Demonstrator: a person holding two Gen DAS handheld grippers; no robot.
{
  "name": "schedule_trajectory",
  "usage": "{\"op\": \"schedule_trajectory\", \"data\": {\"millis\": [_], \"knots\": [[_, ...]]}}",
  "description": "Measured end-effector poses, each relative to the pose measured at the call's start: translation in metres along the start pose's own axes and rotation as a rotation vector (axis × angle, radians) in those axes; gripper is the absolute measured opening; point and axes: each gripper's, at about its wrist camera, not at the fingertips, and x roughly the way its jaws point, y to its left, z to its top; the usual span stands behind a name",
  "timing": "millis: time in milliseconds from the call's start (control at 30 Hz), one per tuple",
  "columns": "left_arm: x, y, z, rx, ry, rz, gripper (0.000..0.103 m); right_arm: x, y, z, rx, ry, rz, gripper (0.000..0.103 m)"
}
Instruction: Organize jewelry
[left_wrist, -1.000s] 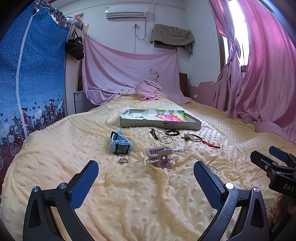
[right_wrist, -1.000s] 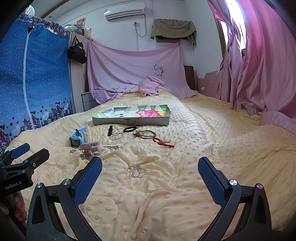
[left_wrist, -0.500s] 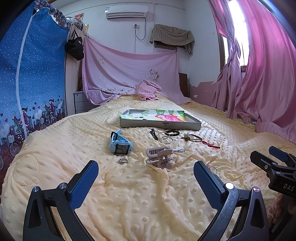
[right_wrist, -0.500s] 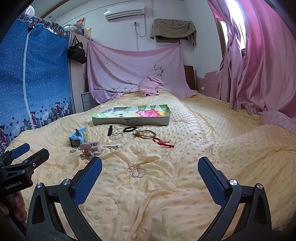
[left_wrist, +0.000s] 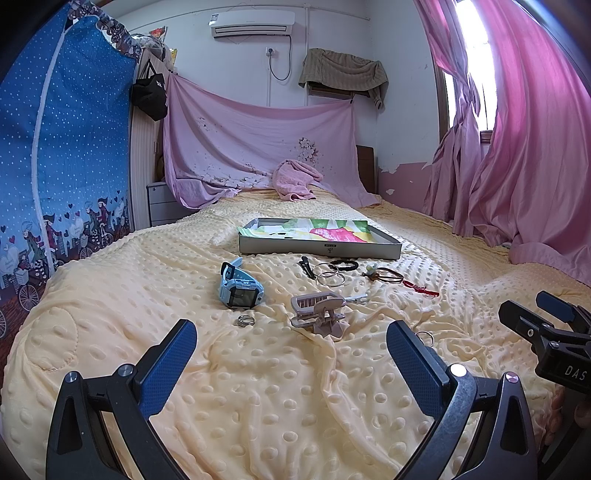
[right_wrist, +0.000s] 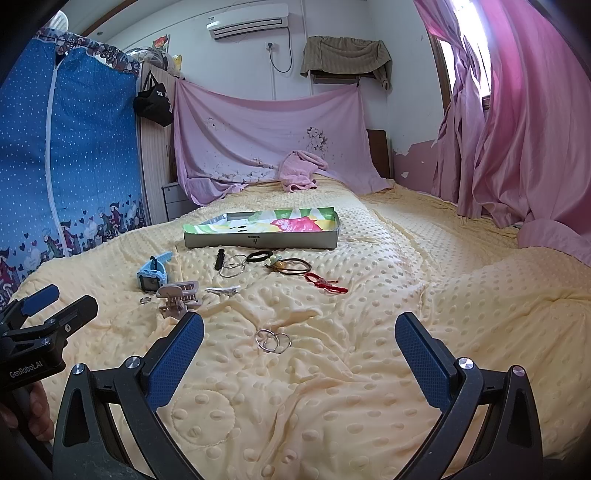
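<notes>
Your left tool (left_wrist: 291, 354) is wide open and holds nothing. Your right tool (right_wrist: 299, 347) is wide open too, low over the yellow bed (right_wrist: 424, 258). Two silver rings (right_wrist: 272, 340) lie on the bed between its fingers (right_wrist: 177, 354), near you. Farther off are a blue watch (left_wrist: 239, 288), a hair clip (left_wrist: 319, 308), bangles (left_wrist: 330, 275) and a red string (right_wrist: 325, 283). The box (left_wrist: 317, 249) sits far behind them.

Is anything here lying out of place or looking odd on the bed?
Yes. The jewelry lies scattered on the blanket, none in the tray. The pair of silver rings sits apart from the rest, near the right gripper. The blue watch is no jewelry.
</notes>
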Motion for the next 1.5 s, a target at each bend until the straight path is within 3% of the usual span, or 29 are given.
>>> {"op": "schedule_trajectory", "data": {"millis": [933,1267,1500], "knots": [[0.009,-0.001,0.011,0.005,0.003,-0.013,0.103,0.009,-0.001,0.009,0.014,0.017,0.008,0.102],[0.043,0.003,0.026,-0.022,0.061,-0.032,0.103,0.038,0.001,0.043,-0.046,0.042,0.050,0.102],[0.073,0.002,0.036,-0.016,0.056,-0.035,0.103,0.068,0.000,0.055,-0.038,0.031,0.087,0.102]]}}
